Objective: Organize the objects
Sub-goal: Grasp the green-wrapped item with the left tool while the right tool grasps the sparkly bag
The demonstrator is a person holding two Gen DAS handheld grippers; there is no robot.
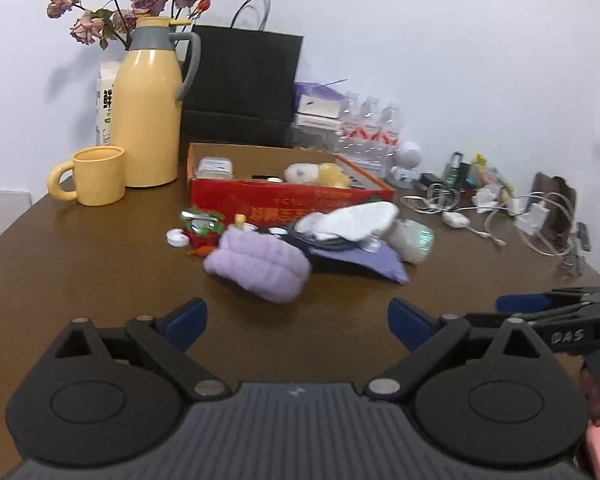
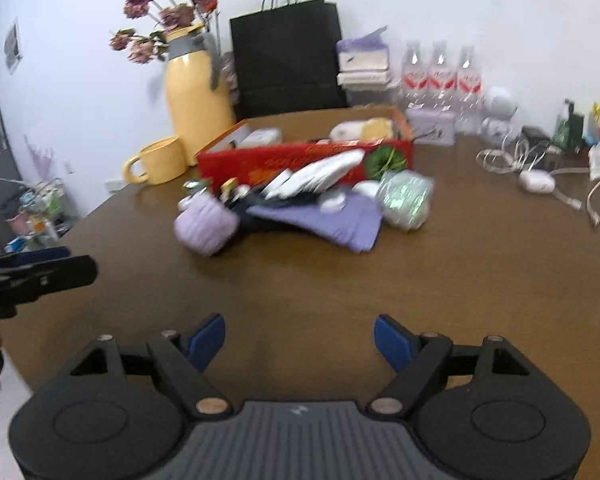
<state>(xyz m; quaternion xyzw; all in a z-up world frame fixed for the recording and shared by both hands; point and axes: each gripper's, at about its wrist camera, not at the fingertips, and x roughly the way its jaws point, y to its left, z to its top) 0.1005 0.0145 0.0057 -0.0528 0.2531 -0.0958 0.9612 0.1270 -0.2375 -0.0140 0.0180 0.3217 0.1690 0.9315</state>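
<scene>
Your left gripper (image 1: pixel 298 322) is released: its two blue pads stand wide apart above the bare brown table (image 1: pixel 100 272), and nothing is between them. Your right gripper (image 2: pixel 299 340) is also released, with its blue pads apart and only table surface in the gap. In the left wrist view you see the right gripper coming in from the right edge, and in the right wrist view the left one shows at the left edge, so the two tools are side by side, near the front edge of the table.

The things to organize lie in a pile in the middle of the table, well ahead of both grippers. At the near left of the pile is a rolled lilac towel (image 1: pixel 260 266). To the right of it a flat purple cloth (image 1: pixel 364 260) lies under a white pouch (image 1: pixel 352 220), and a shiny greenish bundle (image 1: pixel 416 240) sits at the right end. A small white cap (image 1: pixel 177 237) rests on the table at the left of the pile, beside some red and green pieces that are too blurred to name.

Just behind the pile stands an open red box (image 1: pixel 284 196) with a white and a yellow soft thing inside. To the left of the box are a yellow mug (image 1: pixel 96 176) and a yellow thermos jug (image 1: pixel 150 112); a black paper bag (image 1: pixel 240 84) stands behind the box, against the wall.
</scene>
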